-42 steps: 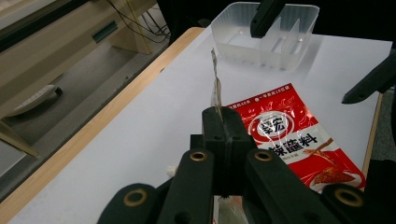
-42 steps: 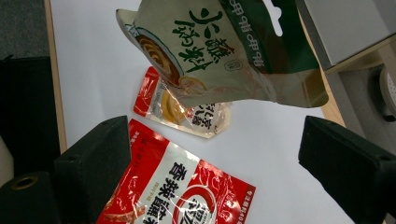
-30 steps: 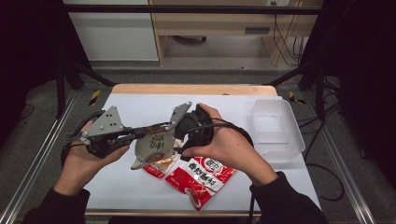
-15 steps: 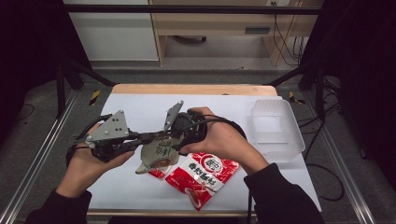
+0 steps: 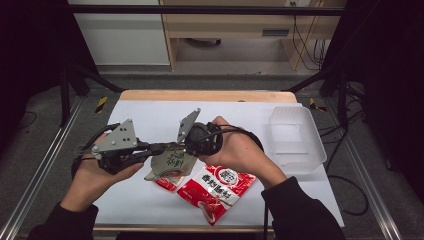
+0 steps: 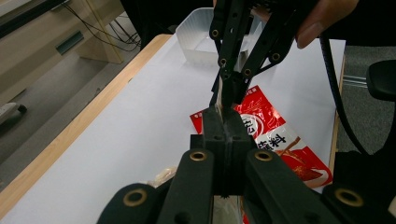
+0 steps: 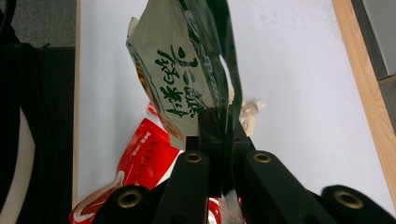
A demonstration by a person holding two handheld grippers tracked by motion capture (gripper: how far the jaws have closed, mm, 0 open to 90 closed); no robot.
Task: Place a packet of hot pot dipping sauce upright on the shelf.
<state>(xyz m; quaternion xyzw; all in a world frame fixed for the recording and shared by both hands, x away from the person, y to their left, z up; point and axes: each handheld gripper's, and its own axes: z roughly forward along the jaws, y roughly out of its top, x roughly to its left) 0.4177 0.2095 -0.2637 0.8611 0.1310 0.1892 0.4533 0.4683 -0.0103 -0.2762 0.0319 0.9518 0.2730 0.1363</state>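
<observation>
Green pouch point(image 5: 170, 162) held off the desk point(image 5: 150, 117) mid-area, long axis level between claws; left gripper point(image 5: 152, 148) and right gripper point(image 5: 186, 147) both clamped on its edges, right's jaws just closed

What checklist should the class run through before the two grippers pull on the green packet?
1. Left gripper shut on green packet: ok.
2. Right gripper jaws just closed, shut on the packet's edge: ok.
3. Packet lifted off the white table: ok.
4. Red packet lying flat below: ok.
5. Clear plastic tray apart from the hands: ok.
6. Packet already torn: cannot tell.
</observation>
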